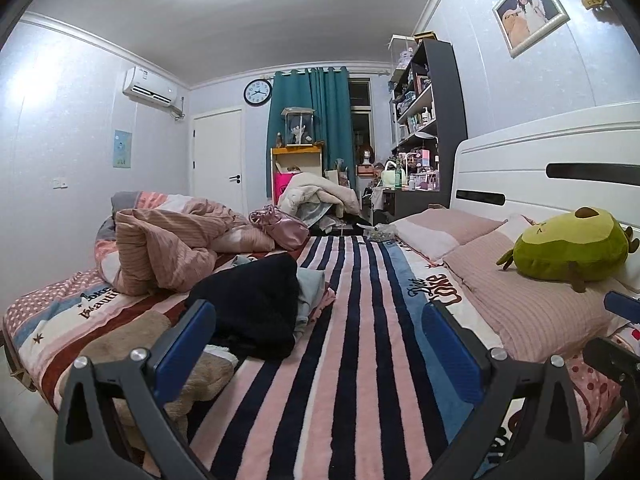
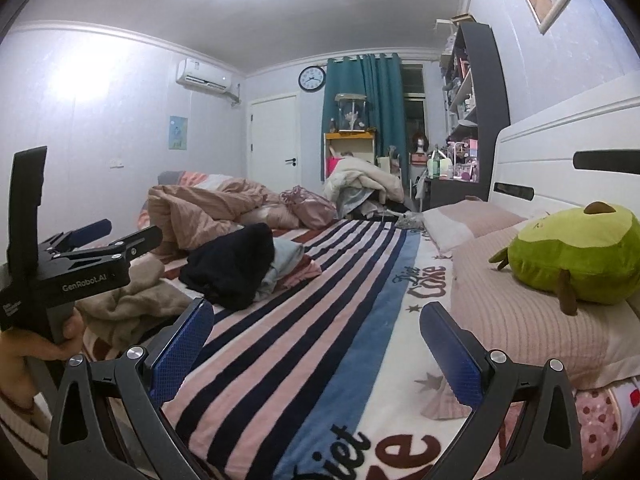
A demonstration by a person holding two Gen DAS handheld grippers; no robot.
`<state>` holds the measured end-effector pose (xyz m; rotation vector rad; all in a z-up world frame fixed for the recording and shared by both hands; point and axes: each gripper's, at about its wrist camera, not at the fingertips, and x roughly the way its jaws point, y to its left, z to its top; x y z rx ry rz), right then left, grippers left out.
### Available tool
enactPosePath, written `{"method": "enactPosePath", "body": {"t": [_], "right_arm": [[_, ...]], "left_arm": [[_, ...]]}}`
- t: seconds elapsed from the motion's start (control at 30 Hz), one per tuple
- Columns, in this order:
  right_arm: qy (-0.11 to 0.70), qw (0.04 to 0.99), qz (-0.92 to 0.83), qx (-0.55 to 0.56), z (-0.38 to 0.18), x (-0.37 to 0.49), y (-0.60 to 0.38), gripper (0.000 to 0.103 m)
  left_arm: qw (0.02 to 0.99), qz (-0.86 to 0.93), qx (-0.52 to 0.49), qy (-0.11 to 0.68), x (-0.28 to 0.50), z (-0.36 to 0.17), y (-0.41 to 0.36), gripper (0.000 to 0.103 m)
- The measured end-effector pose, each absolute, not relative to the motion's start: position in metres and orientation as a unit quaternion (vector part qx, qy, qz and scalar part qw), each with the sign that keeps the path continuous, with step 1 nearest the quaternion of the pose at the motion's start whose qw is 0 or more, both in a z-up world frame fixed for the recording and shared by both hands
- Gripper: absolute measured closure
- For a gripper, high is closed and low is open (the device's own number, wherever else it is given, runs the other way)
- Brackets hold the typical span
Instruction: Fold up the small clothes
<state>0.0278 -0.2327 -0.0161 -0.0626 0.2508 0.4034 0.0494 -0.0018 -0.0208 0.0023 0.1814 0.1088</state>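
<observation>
**Presently: clothes pile ahead and to the left; left gripper nearer**

Both tools are held low over the striped blanket, each with its blue pads spread wide and nothing between them. The left gripper and the right gripper both point up the bed toward the far door.

The task's clothes form one loose heap: a black garment on top, with a pale blue garment and a pink garment showing from under its right edge. The heap lies on the blanket, left of its blue band. From either gripper it lies forward and to the left, untouched.

In the right wrist view the left gripper stands just beside the heap, so it is judged the nearer tool. The heap's long axis cannot be told.
</observation>
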Motion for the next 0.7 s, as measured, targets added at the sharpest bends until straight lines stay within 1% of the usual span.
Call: {"method": "enactPosePath", "body": {"t": [0.7], "right_arm": [[0.121, 0.972, 0.201, -0.026, -0.0097, 0.0277, -0.2344, 0.000]], "left_arm": [[0.994, 0.050, 0.005, 0.095, 0.0548, -0.0262, -0.0029, 0.001]]}}
